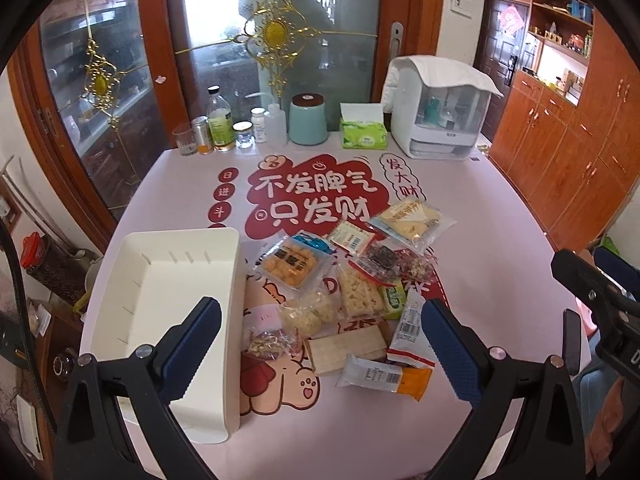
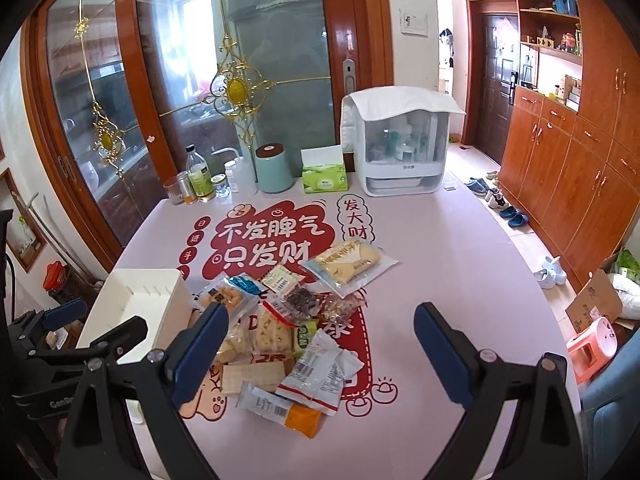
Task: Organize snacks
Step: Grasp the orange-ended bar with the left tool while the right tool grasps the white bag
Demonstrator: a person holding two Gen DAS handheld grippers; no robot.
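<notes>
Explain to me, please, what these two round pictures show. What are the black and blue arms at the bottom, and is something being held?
There is no robot here. A person holds a hand tool in each hand, and each tool has a two-finger claw with a wide-angle camera looking forward along the fingers. One picture comes from the left claw, the other from the right claw; the blue parts are the fingers' pads. Both claws are open and hold nothing. On the pink table lies a pile of snack packets, with an empty white bin to its left. At the far edge stand bottles, a teal canister, a green tissue pack and a white appliance. In each picture the other tool shows at the side.
</notes>
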